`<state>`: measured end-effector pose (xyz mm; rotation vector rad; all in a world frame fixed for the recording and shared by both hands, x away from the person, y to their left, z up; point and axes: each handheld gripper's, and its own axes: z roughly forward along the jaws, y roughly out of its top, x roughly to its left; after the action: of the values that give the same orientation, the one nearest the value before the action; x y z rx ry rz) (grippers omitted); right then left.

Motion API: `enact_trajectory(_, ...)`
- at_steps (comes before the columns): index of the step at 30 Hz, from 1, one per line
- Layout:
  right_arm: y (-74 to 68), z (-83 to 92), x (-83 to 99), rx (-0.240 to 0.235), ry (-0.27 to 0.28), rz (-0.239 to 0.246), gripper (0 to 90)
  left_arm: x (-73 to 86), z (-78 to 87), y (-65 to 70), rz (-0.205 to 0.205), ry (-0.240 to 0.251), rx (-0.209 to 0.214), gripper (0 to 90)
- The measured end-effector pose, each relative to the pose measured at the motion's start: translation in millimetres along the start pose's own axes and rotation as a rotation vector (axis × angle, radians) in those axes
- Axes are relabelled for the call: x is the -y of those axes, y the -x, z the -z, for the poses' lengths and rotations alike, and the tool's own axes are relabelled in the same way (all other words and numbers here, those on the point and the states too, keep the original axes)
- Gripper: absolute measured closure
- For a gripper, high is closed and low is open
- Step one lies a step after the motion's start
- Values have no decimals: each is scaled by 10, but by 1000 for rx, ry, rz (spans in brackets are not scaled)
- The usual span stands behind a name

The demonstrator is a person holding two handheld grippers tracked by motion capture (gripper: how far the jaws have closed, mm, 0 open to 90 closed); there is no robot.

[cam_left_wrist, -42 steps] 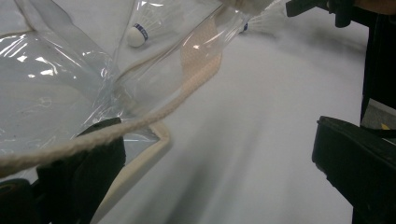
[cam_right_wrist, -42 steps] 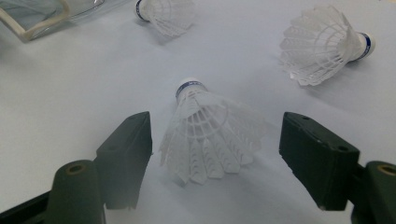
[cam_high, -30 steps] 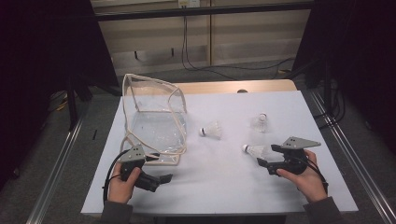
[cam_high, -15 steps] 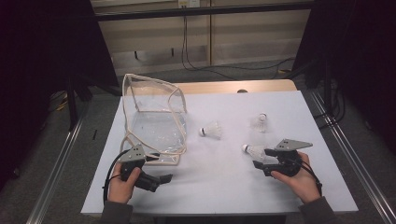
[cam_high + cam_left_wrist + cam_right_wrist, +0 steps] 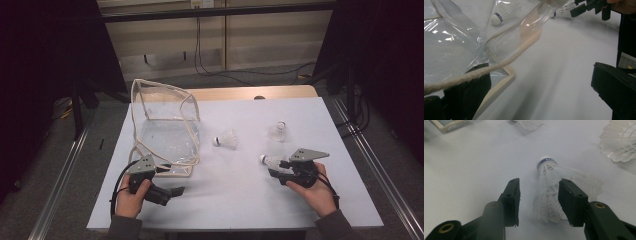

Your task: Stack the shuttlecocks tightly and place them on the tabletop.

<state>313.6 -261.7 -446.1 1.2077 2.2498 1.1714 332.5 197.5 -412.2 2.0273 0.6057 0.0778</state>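
Shuttlecock [image 5: 554,192] pickup is underway: our right tool [image 5: 539,203] has just been closing around its skirt, one pad still clear. Next, we clamp and carry it toward ten o'clock into the clear bag [image 5: 167,127]; our left tool [image 5: 167,192] waits, spread apart.

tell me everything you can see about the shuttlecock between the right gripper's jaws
The shuttlecock is white, with a rounded cork tip ringed by a blue band and a ribbed skirt that looks plastic. It lies on its side on the white table, tip pointing away from the right gripper and its skirt between the two black jaws. The jaws have just been closing around it; one jaw sits against the skirt, while a gap shows on the other side, so it is not yet clamped. It is the nearest of the three shuttlecocks.
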Motion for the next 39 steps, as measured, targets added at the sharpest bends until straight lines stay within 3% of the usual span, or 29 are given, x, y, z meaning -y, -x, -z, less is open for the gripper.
enact_trajectory(17, 66, 3, -7, -10, 15, -17, 877, 1, 7, 2, -3, -3, -2, 28)
enact_trajectory(25, 117, 43, -21, -37, 38, -37, 900, 8, 19, 13, -3, -2, -5, 28)
enact_trajectory(39, 54, -28, -174, -70, 61, 0, 900, 17, 18, 21, -2, -2, -2, 28)
